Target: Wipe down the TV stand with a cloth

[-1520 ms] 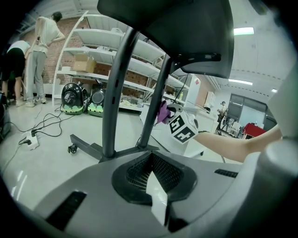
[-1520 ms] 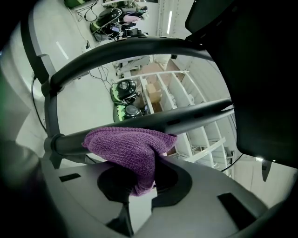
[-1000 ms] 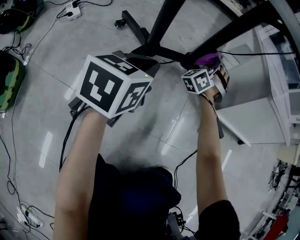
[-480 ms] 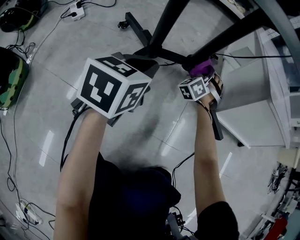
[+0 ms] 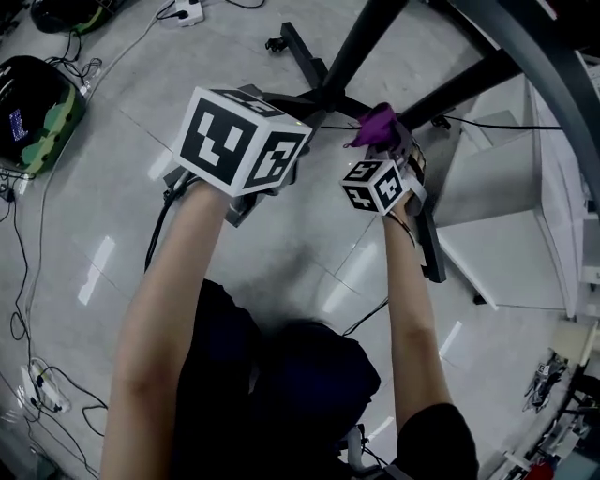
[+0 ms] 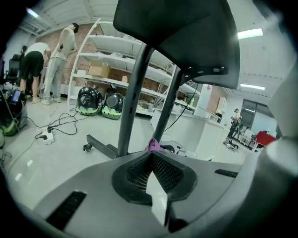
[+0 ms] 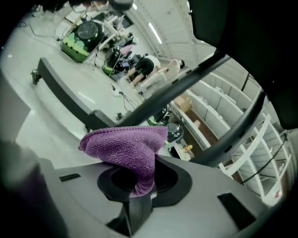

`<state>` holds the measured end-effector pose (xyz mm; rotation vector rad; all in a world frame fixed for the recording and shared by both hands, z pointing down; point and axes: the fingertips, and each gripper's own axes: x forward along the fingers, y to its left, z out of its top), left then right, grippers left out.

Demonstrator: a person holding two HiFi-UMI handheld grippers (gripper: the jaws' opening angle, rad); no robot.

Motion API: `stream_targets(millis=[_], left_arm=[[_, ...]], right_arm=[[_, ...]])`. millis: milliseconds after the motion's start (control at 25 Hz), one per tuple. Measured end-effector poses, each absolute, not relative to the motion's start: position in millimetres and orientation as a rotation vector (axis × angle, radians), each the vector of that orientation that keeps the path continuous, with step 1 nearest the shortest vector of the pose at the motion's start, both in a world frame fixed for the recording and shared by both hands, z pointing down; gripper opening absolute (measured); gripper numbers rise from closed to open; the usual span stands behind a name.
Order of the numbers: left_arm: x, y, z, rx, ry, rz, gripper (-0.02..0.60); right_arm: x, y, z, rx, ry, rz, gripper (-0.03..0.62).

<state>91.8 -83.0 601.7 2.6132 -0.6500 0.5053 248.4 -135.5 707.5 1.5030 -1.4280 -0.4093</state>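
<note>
The TV stand's black poles [image 5: 370, 37] rise from a wheeled base leg [image 5: 302, 54] on the grey floor. My right gripper [image 5: 389, 150] is shut on a purple cloth [image 5: 377, 120], held just short of the stand's lower joint. In the right gripper view the cloth [image 7: 128, 146] bunches out of the gripper [image 7: 139, 186], with the base leg [image 7: 65, 97] and a slanted pole [image 7: 186, 81] beyond. My left gripper [image 5: 281, 103] hovers beside it, to the left. In the left gripper view the gripper [image 6: 151, 155] is shut and empty, facing the pole [image 6: 132, 97] and the cloth [image 6: 153, 145].
A green and black bag [image 5: 42, 89] and a power strip [image 5: 187, 11] with cables lie on the floor at left. A white cabinet [image 5: 497, 216] stands at right. Shelving [image 6: 116, 51] and people [image 6: 46, 60] are far behind the stand.
My right gripper has drawn the cloth back from the stand's joint, toward the left gripper. The head view has shifted so the stand sits further right.
</note>
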Motion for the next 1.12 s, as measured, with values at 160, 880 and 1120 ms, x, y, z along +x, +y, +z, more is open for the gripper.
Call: stream_targets(millis=[160, 880, 1120], left_arm=[[40, -99, 603, 2.588, -0.776, 0.458, 0.006], [-227, -99, 727, 2.312, -1.275, 0.378, 0.006], [-234, -83, 759, 2.252, -1.264, 0.340, 0.006]], right_arm=[[146, -148, 693, 1.346, -1.710, -0.493, 0.075], [-187, -94, 768, 0.784, -2.339, -0.339, 0.075], [-204, -85, 802, 0.658, -2.189, -0.613, 0.075]])
